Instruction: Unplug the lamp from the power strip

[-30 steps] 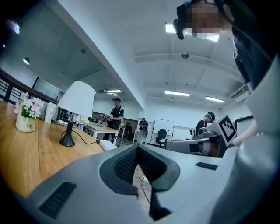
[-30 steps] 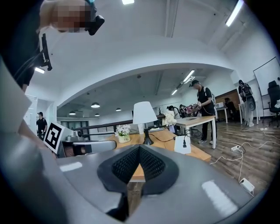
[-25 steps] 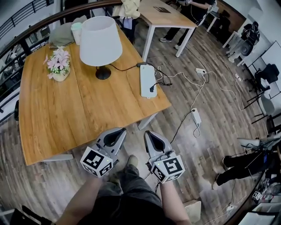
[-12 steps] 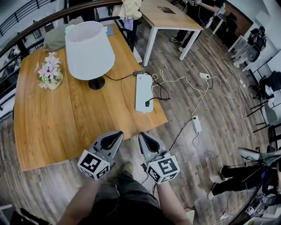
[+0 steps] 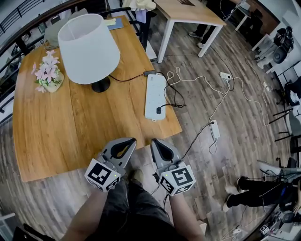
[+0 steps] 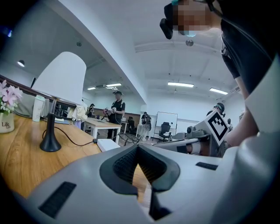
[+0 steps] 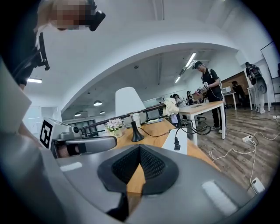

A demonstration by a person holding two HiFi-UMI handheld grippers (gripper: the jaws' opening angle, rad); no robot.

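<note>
The lamp (image 5: 89, 47), with a white shade and black base, stands on the wooden table (image 5: 47, 132). Its black cord runs right to the far end of the white power strip (image 5: 155, 96), which lies near the table's right edge. A black plug (image 5: 159, 110) sits in the strip's near end, its cable looping right. My left gripper (image 5: 130, 140) and right gripper (image 5: 154, 141) hang side by side off the table's near edge, both shut and empty, short of the strip. The lamp (image 6: 59, 100) shows in the left gripper view, the plug (image 7: 176, 143) in the right gripper view.
A small pot of pink flowers (image 5: 46, 73) stands at the table's left. White cables and two more power strips (image 5: 214, 128) lie on the wood floor to the right. A second table (image 5: 188, 9) stands behind. A person (image 5: 256, 186) is at the lower right.
The head view has shifted: the table, lamp and strip now sit closer and further left. Both grippers stay shut, side by side, and have edged slightly toward the table's edge.
</note>
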